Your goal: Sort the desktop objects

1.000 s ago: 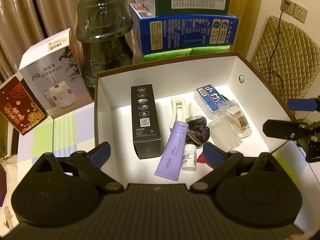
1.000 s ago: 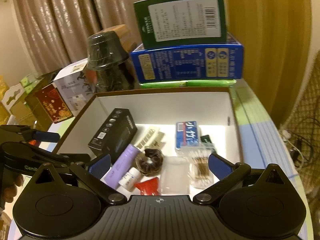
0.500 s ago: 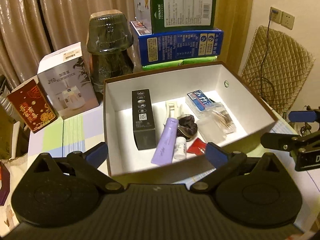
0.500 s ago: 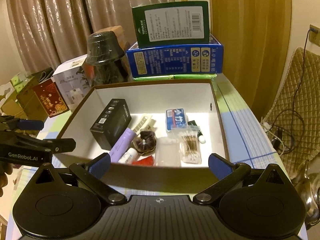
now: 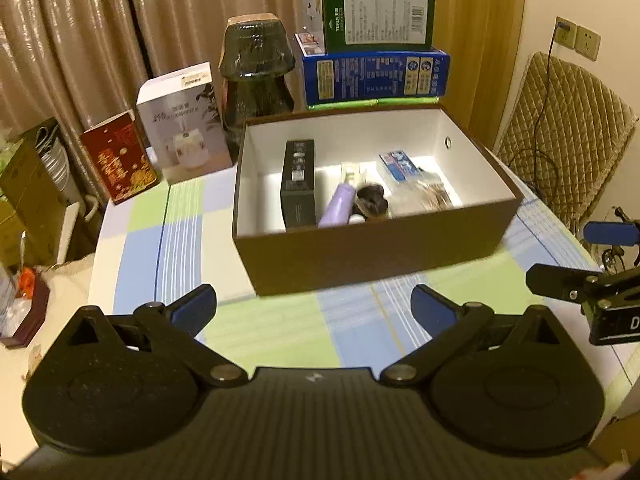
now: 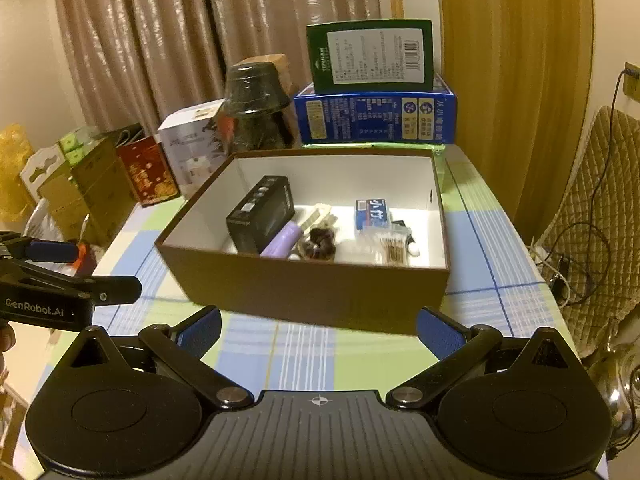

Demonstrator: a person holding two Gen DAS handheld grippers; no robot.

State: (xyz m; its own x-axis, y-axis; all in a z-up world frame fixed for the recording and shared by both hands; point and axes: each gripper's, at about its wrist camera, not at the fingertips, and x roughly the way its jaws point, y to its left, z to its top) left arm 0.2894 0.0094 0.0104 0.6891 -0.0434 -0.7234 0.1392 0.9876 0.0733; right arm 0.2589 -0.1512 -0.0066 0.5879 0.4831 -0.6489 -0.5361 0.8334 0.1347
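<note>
Checked cloth in green, blue and white covers the table [image 5: 280, 332] I work over, with curtains behind. My left gripper [image 5: 314, 306] is spread wide above bare cloth, nothing between its blue pads; my right gripper [image 6: 318, 330] stands just as wide and empty. Both sit near the brown box [image 6: 312, 292] (white inside), short of its front wall. Lying in it are a black carton [image 6: 260, 212], a purple tube [image 6: 282, 240], a dark hair tie [image 6: 320, 242], cotton swabs [image 6: 394, 246] and a blue packet [image 6: 372, 212].

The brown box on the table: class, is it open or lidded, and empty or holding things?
Open and holding things. The brown box has no lid, and inside lie a black carton, a purple tube and cotton swabs.
</note>
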